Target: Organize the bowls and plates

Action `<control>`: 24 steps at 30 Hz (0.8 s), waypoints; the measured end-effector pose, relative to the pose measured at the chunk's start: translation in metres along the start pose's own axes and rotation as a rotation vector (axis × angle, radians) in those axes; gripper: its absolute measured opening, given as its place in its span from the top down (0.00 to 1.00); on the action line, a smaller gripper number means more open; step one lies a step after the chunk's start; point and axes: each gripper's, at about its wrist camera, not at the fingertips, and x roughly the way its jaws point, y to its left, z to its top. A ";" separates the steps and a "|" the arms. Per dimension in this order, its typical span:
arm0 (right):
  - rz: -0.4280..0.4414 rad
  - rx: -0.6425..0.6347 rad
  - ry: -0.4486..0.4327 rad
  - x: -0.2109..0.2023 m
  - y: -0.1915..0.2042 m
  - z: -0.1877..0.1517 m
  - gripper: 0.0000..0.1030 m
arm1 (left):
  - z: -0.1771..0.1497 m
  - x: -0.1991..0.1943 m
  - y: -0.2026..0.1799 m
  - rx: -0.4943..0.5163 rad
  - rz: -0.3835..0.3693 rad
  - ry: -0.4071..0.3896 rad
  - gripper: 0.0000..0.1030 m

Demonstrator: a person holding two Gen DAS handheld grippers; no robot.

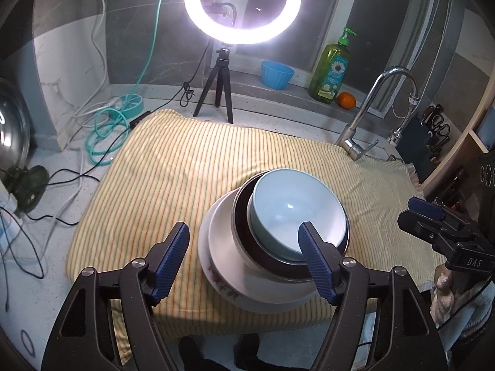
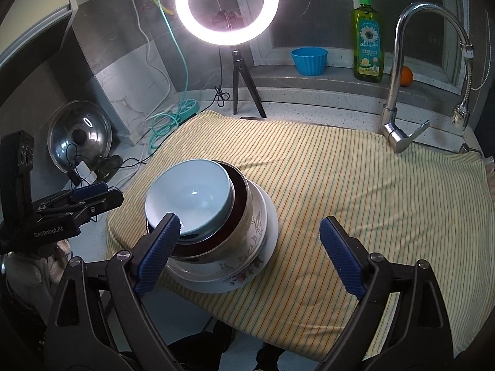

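On the yellow striped cloth [image 1: 185, 167] stands one stack: a pale blue bowl [image 1: 297, 210] sits in a dark brown bowl [image 1: 244, 232], this one in a white floral bowl [image 2: 253, 225], and all rest on a floral plate [image 2: 247, 278]. The stack is near the front edge of the cloth, and the blue bowl leans a little toward the tap side.

I judge that the stacking is almost done, and the step now is to leave the pile without disturbing it, or to straighten the top bowl. To do it well, any push should go against the rim of the blue bowl, gently and toward the middle of the pile, because glazed bowls slide easily on each other. The plate is close to the edge of the cloth, so a hard push toward the front would be risky.

The left gripper [image 1: 244, 235] hovers in front of the stack, its jaws spread wide and holding nothing; its right fingertip [image 1: 309, 238] appears over the near rim of the blue bowl, but I cannot tell if it touches. The right gripper [image 2: 250, 232] is also spread wide and empty, pointing from the other side, with its left fingertip [image 2: 168, 228] in front of the blue bowl. Both grippers point forward and slightly down.
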 end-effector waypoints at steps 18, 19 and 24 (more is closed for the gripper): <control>0.009 0.014 -0.004 0.001 -0.003 0.000 0.09 | 0.003 -0.001 -0.006 0.015 0.005 -0.007 0.29; 0.009 0.015 -0.005 0.001 -0.003 0.001 0.09 | 0.003 -0.002 -0.006 0.017 0.004 -0.007 0.29; 0.012 0.018 -0.002 0.003 -0.002 0.002 0.09 | 0.004 -0.002 -0.008 0.019 0.015 -0.008 0.29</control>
